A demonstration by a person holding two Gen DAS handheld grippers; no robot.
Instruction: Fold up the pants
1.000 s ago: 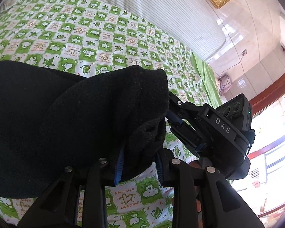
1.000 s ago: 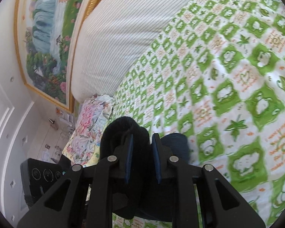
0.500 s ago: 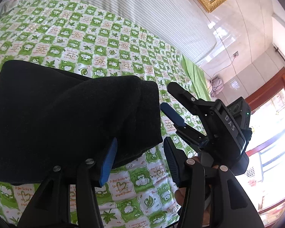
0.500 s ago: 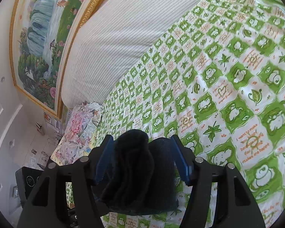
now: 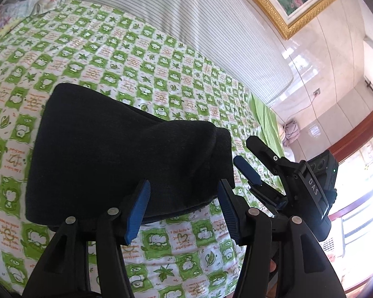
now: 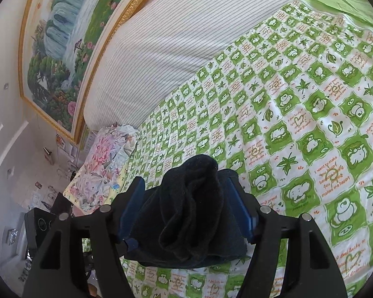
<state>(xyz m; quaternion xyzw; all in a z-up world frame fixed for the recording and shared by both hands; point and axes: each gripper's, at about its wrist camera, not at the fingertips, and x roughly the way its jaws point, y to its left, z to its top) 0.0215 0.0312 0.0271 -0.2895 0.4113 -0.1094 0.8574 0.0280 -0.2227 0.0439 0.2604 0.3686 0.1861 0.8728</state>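
Both grippers have let go since a second ago: then their blue pads pinched the dark cloth, now the fingers stand spread and both tools have drawn back a little. The left gripper [image 5: 184, 208] hovers just off the near edge of the pants [image 5: 126, 156], its pads wide on either side of that edge and gripping nothing. The right gripper [image 6: 186, 211] is likewise spread, with the bunched end of the pants [image 6: 194, 211] sitting loose between its pads; I cannot tell whether the cloth brushes them.

The pants lie as a thick folded bundle on the green-checked sheet [image 5: 161, 62], well short of the striped pillow [image 5: 186, 15].

The fold looks close to finished, but the right-hand end is lumpy and humped up. To do this step well, I'd back both tools straight out so no pad snags the cloth and drags the top layer open. Then press or smooth the humped end flat, working from the middle outward, and square the edges before leaving it.
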